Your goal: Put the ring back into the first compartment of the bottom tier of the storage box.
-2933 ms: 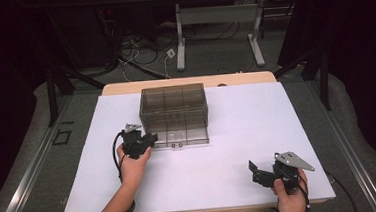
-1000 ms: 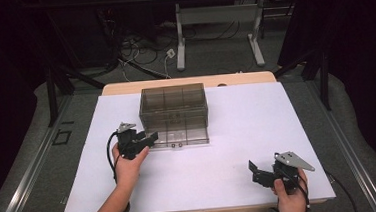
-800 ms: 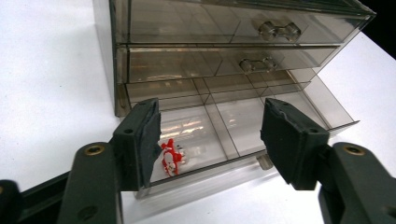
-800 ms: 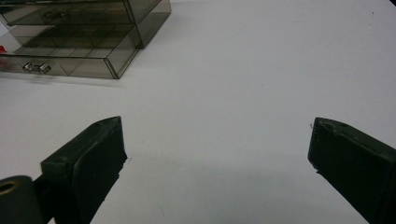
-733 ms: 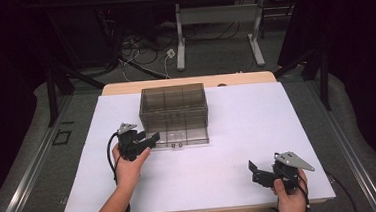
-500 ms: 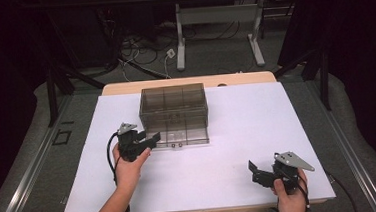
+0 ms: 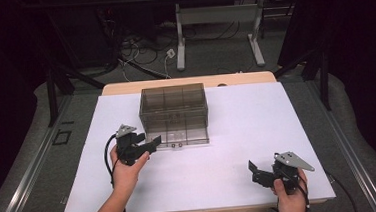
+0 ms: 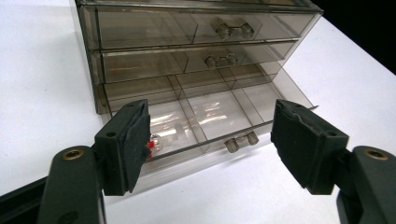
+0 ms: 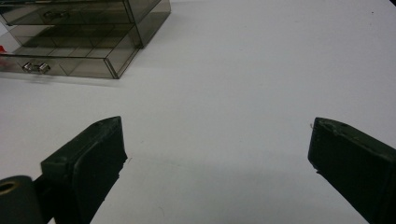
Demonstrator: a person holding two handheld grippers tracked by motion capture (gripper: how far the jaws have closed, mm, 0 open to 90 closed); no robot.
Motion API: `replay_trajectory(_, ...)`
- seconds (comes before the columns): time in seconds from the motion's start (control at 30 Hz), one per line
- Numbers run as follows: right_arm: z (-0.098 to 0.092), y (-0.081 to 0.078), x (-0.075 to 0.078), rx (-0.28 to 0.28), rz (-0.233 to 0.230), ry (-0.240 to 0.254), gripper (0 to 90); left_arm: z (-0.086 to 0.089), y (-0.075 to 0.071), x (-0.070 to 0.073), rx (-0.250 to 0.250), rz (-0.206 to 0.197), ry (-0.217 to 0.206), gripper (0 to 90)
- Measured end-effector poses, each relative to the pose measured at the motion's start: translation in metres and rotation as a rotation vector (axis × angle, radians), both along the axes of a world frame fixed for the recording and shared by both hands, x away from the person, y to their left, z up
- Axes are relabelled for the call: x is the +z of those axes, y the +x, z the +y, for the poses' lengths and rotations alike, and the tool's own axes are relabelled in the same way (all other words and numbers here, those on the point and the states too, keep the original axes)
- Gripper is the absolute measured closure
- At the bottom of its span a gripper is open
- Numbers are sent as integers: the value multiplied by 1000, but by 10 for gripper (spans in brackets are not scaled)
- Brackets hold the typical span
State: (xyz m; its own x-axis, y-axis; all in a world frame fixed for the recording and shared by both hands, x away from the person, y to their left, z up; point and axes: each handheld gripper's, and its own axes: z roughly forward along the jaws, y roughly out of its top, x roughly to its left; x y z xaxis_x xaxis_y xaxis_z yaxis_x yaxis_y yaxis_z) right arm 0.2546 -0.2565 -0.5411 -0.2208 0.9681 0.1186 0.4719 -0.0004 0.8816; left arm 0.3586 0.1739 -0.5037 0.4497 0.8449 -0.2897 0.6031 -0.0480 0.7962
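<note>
A smoky see-through drawer unit (image 7: 173,107) stands at the table's middle back, with its bottom drawer (image 8: 205,116) pulled out. A small red-and-clear item (image 8: 152,142) lies in that drawer's front left compartment. My left gripper (image 7: 148,139) is open just off the drawer's front left corner. In the left gripper view, the left gripper (image 8: 210,144) frames the drawer front and its handle (image 8: 240,141) without touching them. My right gripper (image 7: 257,173) is open and empty near the front right of the table. In the right gripper view, the right gripper (image 9: 217,154) hangs over bare white surface, with the drawer unit (image 9: 84,28) far off.
The white table top (image 7: 257,126) spreads wide around the unit. A wooden strip (image 7: 124,87) runs along its far edge. Beyond it are desk legs (image 7: 181,46) and cables on a dark floor. The left gripper's cable (image 7: 108,156) loops beside the hand.
The left gripper shifted slightly to the left early on and has stayed nearly still since. The right gripper and the drawer have not moved.
</note>
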Motion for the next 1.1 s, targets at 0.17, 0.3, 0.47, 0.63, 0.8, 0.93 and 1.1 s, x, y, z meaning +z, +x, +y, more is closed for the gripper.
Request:
replay_trajectory(0.17,-1,-1,1,1,6,-4,36,2,-6,5,-24,-4,2,226)
replay_trajectory(0.3,-1,-1,1,2,3,-6,35,5,-11,8,-37,-4,-8,175)
replay_trajectory(0.47,0,-1,1,0,1,-3,35,9,-15,11,-43,-18,-11,155)
replay_trajectory(0.63,0,0,0,-1,-5,-1,35,10,-18,12,-60,-15,-6,117)
replay_trajectory(0.8,0,0,0,4,-7,-1,35,9,-21,12,-54,-9,-12,65)
replay_trajectory(0.93,0,0,0,3,-13,-4,35,7,-25,10,-56,-27,7,30)
replay_trajectory(1.1,0,-1,1,4,-6,-3,35,6,-31,11,-68,-38,32,6)
